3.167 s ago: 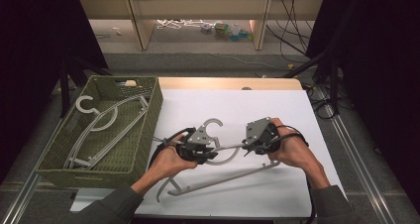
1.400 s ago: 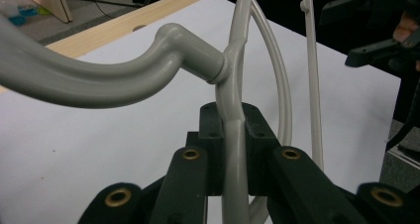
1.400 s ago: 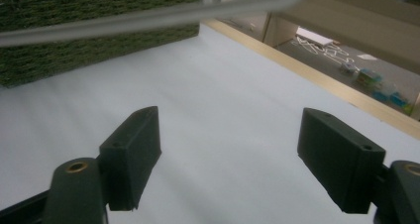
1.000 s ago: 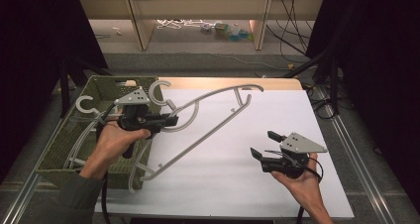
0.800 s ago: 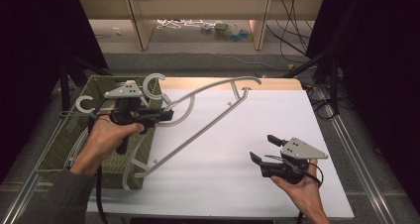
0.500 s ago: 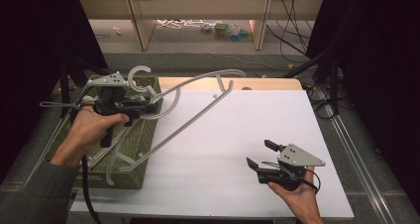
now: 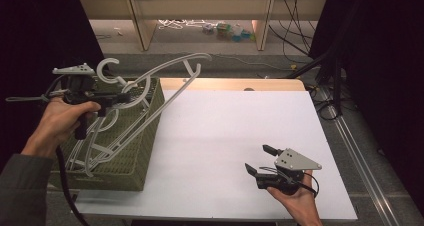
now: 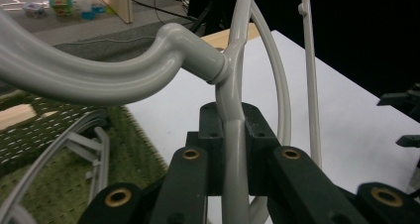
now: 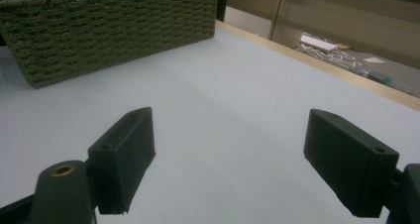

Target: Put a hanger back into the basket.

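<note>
My left gripper (image 7: 131,97) is shut on a grey plastic coat hanger (image 7: 165,71) and holds it in the air over the green woven basket (image 7: 131,167) at the table's left. In the left gripper view the hanger's neck (image 8: 233,135) sits clamped between the black jaws, its hook (image 8: 99,78) curving away to the left. The hanger's far end sticks out past the basket's right rim over the white table. My right gripper (image 7: 260,159) rests low at the front right of the table, open, with nothing between its fingers (image 9: 124,159).
Other grey hangers (image 7: 100,151) lie inside the basket. The white tabletop (image 7: 235,131) spreads between the basket and my right hand. A wooden strip (image 7: 230,84) edges the table's far side, with shelves and cables beyond.
My left gripper has carried the hanger leftward and a little upward, from over the table to above the basket. The right gripper has settled slightly lower near the front edge.
</note>
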Action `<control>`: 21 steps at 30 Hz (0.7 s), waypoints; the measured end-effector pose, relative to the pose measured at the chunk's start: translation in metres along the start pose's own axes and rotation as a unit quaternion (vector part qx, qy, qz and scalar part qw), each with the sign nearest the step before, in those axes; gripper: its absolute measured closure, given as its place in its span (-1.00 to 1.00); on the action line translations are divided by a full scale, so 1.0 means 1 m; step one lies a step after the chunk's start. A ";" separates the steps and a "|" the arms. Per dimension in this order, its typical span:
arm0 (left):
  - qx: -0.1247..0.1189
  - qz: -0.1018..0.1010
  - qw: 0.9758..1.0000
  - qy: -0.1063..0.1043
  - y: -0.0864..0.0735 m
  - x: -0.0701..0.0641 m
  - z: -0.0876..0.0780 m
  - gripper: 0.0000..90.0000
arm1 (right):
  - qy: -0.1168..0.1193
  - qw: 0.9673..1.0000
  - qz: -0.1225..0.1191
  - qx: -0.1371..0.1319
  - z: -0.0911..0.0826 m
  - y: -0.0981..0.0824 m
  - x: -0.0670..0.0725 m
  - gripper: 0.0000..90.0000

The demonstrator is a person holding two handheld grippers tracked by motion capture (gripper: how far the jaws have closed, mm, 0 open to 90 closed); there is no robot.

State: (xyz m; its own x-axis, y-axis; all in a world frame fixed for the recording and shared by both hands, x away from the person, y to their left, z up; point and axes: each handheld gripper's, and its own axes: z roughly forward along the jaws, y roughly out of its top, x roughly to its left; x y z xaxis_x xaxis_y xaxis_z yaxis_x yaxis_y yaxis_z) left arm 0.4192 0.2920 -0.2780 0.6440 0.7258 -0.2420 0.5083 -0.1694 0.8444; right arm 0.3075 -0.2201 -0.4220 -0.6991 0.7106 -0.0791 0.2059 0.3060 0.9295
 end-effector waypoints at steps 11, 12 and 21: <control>0.001 -0.024 0.998 0.065 -0.013 0.049 -0.021 0.81 | 0.007 1.000 0.003 0.008 0.000 -0.001 0.000 -0.53; -0.001 -0.029 0.997 0.073 -0.014 0.054 -0.022 0.81 | 0.004 1.000 0.003 0.006 0.001 -0.001 0.001 -0.53; 0.000 -0.040 0.993 0.113 -0.024 0.082 -0.025 0.81 | 0.005 1.000 0.002 0.007 0.001 -0.001 0.000 -0.53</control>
State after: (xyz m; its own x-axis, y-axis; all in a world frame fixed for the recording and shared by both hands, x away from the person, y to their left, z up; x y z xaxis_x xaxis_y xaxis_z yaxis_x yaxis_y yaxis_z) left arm 0.4455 0.3723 -0.3057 0.4564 0.8684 -0.1939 0.5529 -0.1060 0.8265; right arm 0.3078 -0.2202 -0.4234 -0.7051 0.7055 -0.0715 0.2184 0.3119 0.9247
